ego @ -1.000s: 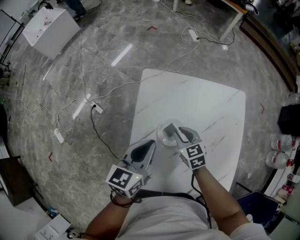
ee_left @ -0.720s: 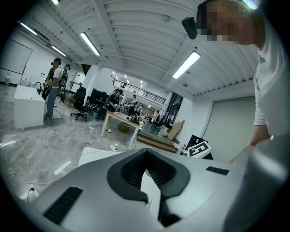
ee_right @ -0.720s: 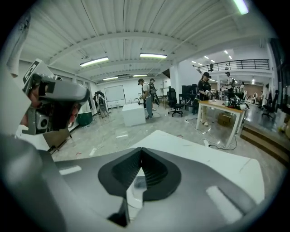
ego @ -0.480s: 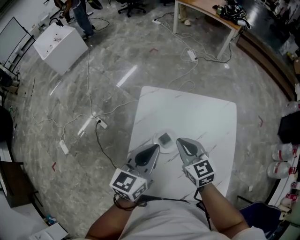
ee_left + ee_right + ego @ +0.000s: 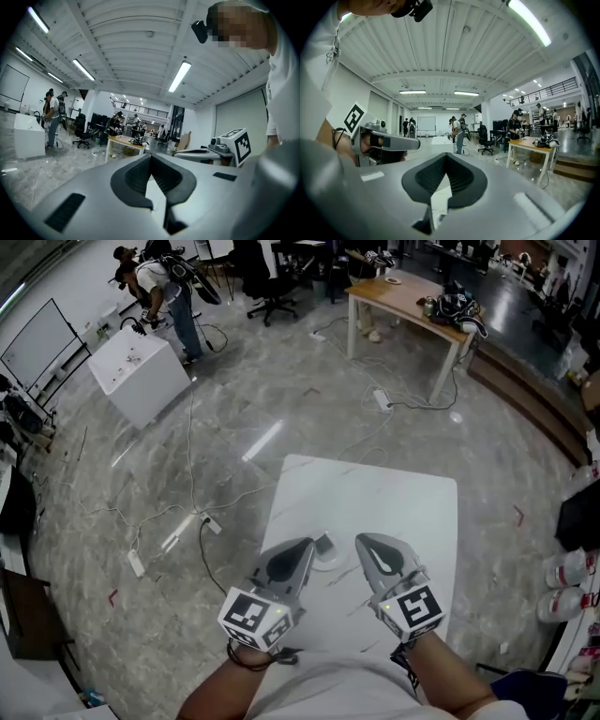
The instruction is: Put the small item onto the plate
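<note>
On the white table (image 5: 403,512), a small clear plate (image 5: 336,560) lies near the front edge with the small grey square item (image 5: 324,543) resting on it. My left gripper (image 5: 303,547) is shut and empty, its tip just left of the plate. My right gripper (image 5: 365,541) is also shut and empty, a little right of the plate. Both point away from me and are tilted up. The left gripper view shows my left gripper (image 5: 150,157) closed against the room. The right gripper view shows my right gripper (image 5: 446,155) closed likewise. The plate appears in neither gripper view.
Cables and power strips (image 5: 137,563) trail over the marble floor left of the table. A white box (image 5: 141,379) with a person (image 5: 159,282) beside it stands at the far left. Behind it all is a wooden desk (image 5: 403,292). Bottles (image 5: 562,573) stand at the right edge.
My right gripper let go of the item on the plate, closed, and drew back toward me. Both grippers now sit nearer my body, and the head view has tipped upward.
</note>
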The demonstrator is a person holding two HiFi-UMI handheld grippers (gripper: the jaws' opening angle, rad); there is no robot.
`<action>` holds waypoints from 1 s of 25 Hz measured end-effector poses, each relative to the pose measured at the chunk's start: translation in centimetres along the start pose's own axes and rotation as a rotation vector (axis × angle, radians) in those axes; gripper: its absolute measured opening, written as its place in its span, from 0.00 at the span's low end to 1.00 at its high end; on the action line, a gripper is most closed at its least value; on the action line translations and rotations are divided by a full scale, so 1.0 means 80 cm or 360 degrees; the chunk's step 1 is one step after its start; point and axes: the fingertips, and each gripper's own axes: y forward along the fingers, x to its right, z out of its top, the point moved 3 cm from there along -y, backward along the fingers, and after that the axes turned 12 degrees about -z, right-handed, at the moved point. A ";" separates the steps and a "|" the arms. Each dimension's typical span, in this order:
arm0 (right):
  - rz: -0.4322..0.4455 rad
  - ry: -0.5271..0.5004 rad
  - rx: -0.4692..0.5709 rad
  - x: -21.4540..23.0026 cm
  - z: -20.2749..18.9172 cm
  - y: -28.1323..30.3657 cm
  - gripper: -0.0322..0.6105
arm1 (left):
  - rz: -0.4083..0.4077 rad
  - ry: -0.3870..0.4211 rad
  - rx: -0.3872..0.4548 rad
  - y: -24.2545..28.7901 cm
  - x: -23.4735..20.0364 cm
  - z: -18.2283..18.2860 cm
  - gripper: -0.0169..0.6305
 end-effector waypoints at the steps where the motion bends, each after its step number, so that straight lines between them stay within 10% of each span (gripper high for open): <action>1: -0.0001 -0.0004 0.0027 -0.001 0.009 -0.007 0.05 | 0.0009 0.0012 0.0012 -0.003 0.007 0.006 0.03; 25: 0.0143 -0.0073 0.0323 -0.009 0.125 -0.116 0.05 | 0.0121 0.0152 0.0250 -0.035 0.114 0.098 0.03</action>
